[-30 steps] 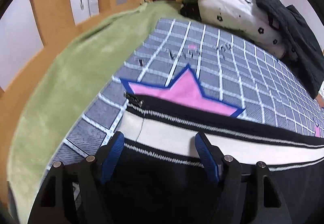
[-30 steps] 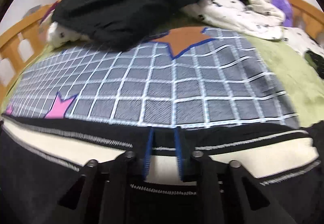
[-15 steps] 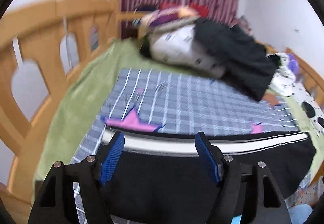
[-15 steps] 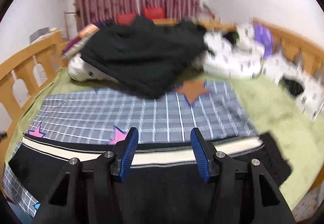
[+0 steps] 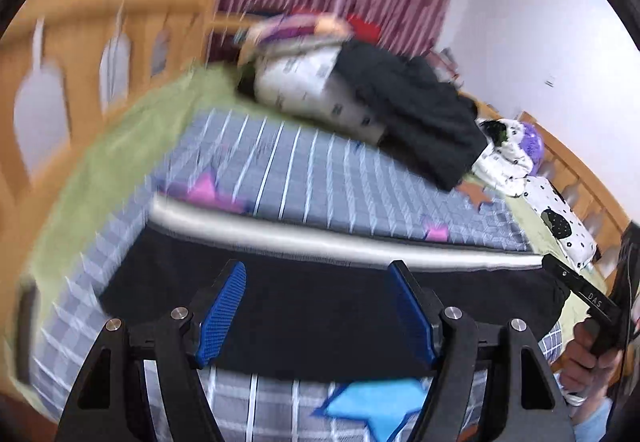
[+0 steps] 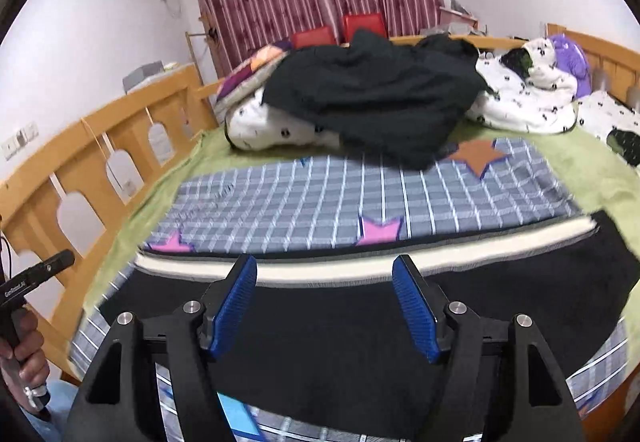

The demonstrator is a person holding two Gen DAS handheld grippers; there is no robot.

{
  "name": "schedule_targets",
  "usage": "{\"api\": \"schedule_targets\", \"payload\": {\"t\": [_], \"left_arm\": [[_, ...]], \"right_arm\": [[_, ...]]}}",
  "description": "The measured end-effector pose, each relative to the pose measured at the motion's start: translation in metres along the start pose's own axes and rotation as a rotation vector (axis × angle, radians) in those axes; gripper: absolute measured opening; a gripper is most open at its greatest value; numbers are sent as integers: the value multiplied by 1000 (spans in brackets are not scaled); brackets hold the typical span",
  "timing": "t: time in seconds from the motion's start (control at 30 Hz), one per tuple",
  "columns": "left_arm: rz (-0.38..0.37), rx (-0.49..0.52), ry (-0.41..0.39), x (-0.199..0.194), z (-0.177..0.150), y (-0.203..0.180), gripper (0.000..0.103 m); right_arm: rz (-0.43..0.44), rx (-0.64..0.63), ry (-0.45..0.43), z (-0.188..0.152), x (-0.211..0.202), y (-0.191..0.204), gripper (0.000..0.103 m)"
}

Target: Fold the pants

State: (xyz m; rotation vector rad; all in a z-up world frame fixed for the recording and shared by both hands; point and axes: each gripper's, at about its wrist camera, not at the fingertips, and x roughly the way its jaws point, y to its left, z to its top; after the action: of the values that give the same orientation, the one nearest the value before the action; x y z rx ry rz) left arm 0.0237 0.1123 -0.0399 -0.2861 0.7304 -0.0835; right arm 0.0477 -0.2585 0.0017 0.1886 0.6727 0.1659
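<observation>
Pants (image 5: 320, 306): black, with a white stripe (image 6: 500, 248) along the far edge. Spread out as one long flat band across the lower middle of both views. Lying on the checked blanket (image 5: 340, 178), which sits on the green sheet (image 5: 120, 146) of the bed.

Just changed: let go of. A second ago, pinched at the white stripe by the right tongs (image 6: 324, 262), close down over the cloth. Now lifted up and pulled back, so much more of the bed shows. Opening wide at this moment, with nothing between the blue pads. Same for the left tongs (image 5: 316, 270): apart, empty, raised above the black cloth, not touching it. Left view quite blurry.

Meaning for the task: looks like one fold put down and left to rest. Edge fairly straight, no big bumps to see. Probably still too long, so maybe one more fold from an end toward the middle.

Containers: no basket, box or drawer for the pants anywhere in view. Some red things by the curtain at the top, too far off to tell. Only a pile of dark clothes (image 6: 372, 98) and spotty white bedding heaped at the far end of the bed, well apart from the pants.
</observation>
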Motion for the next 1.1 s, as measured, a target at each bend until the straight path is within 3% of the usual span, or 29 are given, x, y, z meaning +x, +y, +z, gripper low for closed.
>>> {"api": "schedule_targets", "payload": {"t": [0.1, 0.23, 0.4, 0.47, 0.6, 0.73, 0.87, 1.0, 1.1], "left_arm": [[11, -101, 79, 27, -40, 41, 70], [69, -195, 73, 34, -83, 92, 69], [29, -394, 35, 39, -100, 152, 69], [3, -439, 7, 42, -98, 168, 68], [53, -434, -8, 58, -81, 175, 66], [103, -471, -4, 80, -61, 189, 53], [95, -540, -10, 87, -52, 205, 45], [149, -547, 1, 95, -45, 214, 17], [195, -501, 12, 94, -38, 204, 14]], "right_arm": [[20, 61, 28, -37, 27, -23, 69], [-13, 112, 168, -63, 57, -45, 59], [-35, 93, 112, -58, 60, -41, 59], [-33, 86, 112, -57, 65, -35, 59], [-46, 51, 136, -57, 80, -23, 59], [-97, -9, 138, -61, 88, -15, 59], [-97, 6, 135, -56, 91, -16, 59], [-105, 34, 126, -52, 91, -21, 59], [-123, 47, 130, -51, 91, -27, 59]]}}
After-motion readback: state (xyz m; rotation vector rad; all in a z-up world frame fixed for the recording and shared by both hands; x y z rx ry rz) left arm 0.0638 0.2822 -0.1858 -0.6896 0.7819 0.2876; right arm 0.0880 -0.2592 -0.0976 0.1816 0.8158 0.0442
